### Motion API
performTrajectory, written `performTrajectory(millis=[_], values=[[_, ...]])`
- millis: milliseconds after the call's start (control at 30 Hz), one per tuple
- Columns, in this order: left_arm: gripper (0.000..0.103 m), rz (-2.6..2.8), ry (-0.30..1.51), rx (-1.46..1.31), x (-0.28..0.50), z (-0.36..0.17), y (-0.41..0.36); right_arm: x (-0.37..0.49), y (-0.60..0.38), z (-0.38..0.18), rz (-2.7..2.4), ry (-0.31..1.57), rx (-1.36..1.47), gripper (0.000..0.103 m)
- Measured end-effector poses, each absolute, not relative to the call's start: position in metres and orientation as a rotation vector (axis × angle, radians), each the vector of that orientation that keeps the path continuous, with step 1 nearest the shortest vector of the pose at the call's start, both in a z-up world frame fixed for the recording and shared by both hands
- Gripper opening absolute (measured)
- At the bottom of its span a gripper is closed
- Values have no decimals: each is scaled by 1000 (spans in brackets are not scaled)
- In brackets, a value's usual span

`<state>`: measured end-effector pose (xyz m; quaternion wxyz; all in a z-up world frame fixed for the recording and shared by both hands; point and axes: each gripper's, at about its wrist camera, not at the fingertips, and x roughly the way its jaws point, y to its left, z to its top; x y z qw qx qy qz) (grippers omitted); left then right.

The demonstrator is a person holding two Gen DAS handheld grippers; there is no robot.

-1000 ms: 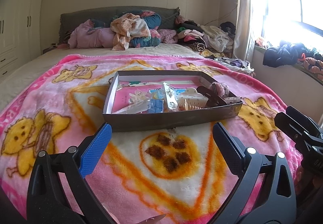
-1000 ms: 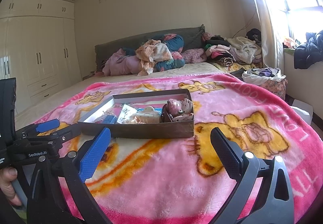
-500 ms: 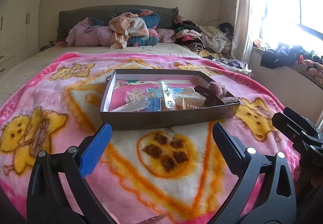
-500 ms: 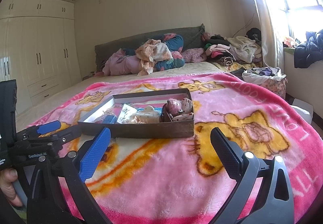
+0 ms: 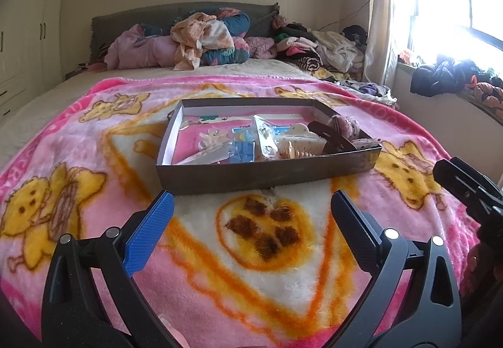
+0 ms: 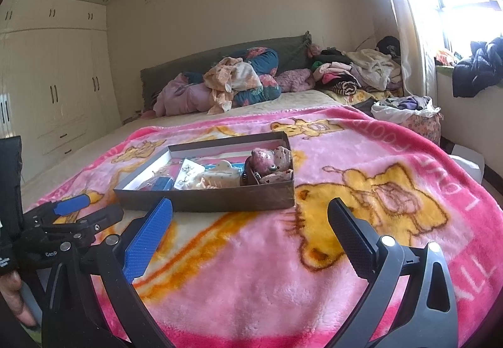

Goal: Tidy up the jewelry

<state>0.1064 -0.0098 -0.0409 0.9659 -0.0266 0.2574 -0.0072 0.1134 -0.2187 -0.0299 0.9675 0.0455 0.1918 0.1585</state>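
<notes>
- Left gripper (image 5: 251, 206): fingers apart, empty, lower frame.
- Right gripper (image 6: 250, 214): fingers apart, empty.
- Shallow box (image 5: 267, 178): centre frame, on pink blanket (image 5: 78, 159), holding hair clips, packets.

A bed (image 5: 37, 96) carries everything. A pink blanket (image 5: 220, 269) with yellow bears covers its near half; a cream sheet shows beyond it. On the blanket, near the middle, sits a shallow dark box (image 5: 267, 172) holding small items. At the head, against the grey headboard (image 5: 132, 18), lies a heap of clothes (image 5: 201, 40), and a second pile (image 5: 317, 49) lies at the far right corner by the curtain.
</notes>
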Motion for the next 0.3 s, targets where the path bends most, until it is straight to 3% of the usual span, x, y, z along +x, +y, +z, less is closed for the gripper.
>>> performTrajectory(millis=[300], values=[[92, 231, 581, -135, 147, -43, 66, 149, -262, -24, 182, 454, 167, 97]])
